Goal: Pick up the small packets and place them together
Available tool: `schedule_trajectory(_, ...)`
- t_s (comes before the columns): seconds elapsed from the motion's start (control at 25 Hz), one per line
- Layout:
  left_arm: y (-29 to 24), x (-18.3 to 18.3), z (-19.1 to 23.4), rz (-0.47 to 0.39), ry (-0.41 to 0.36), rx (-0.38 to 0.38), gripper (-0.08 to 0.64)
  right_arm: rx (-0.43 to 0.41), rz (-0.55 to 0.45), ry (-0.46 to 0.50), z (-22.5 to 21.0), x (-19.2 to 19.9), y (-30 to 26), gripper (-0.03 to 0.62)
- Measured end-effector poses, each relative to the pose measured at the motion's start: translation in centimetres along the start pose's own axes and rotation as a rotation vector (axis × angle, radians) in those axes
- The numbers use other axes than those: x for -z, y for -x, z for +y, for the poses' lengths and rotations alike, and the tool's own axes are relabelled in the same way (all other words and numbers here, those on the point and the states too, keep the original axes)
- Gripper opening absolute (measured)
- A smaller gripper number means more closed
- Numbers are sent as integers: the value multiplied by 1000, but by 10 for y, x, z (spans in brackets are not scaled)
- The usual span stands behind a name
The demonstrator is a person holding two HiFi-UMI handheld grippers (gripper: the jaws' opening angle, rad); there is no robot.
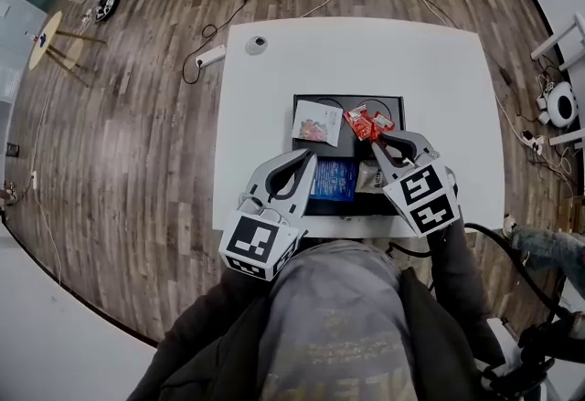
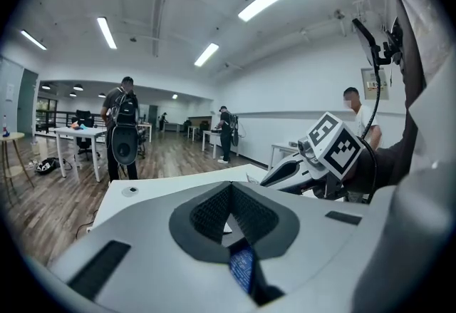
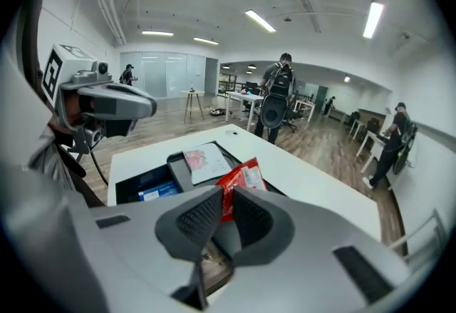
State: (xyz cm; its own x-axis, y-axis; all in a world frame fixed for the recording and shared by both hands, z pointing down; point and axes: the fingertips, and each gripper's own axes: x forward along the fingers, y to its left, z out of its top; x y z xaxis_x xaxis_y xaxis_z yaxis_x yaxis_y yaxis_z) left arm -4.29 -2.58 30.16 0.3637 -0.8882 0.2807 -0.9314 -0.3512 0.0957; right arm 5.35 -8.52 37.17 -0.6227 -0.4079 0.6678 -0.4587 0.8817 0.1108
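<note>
Print on every packet is too small to read. Can't tell if the red packet (image 1: 364,124) is one piece or two stuck together. Head view shows two crinkled red lobes w/ white patches, while the right gripper view shows one glossy foil flap.

My right gripper (image 1: 375,142) has its jaws narrowed onto that packet's lower edge. The ribbed dark pads pinch it and the rest sticks up past the tips, over the far right part of the black tray (image 1: 394,103) on the white table (image 1: 366,52).

Under the right gripper a brownish packet (image 1: 369,175) lies in the tray. It's half covered by the jaws, so its outline is cut off.

Blue packet (image 1: 334,178), a flat rectangle w/ white print, lies in the near part of the tray btwn my two grippers. Its left edge is hidden by my left gripper (image 1: 309,155).

Left gripper jaws are closed tip to tip w/ nothing btwn them, held over the tray's left side. Through the gap behind the tips I see only a sliver of blue.

White packet (image 1: 316,123), squarish w/ a pink-red picture, lies flat on the tray's far left part, just beside the red one. Whether they touch I can't tell.

Both grippers have smooth grey plastic shells and textured black pads.
</note>
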Motion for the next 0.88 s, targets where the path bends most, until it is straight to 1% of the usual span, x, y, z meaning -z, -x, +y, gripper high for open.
schedule_trajectory(0.24,-7,3,15,17,19,-10,2,30,60,1,-20,8,-21,47)
schedule_trajectory(0.44,-13,9,21,32,35,-4,2,20,107,-28,-21,19,-35,66)
schedule_trajectory(0.68,-13,14,23,48,48,-4,2,6,84,-53,-22,15,-34,115)
schedule_trajectory(0.88,-11,13,21,37,42,-1,2,18,54,-52,-21,8,-27,121)
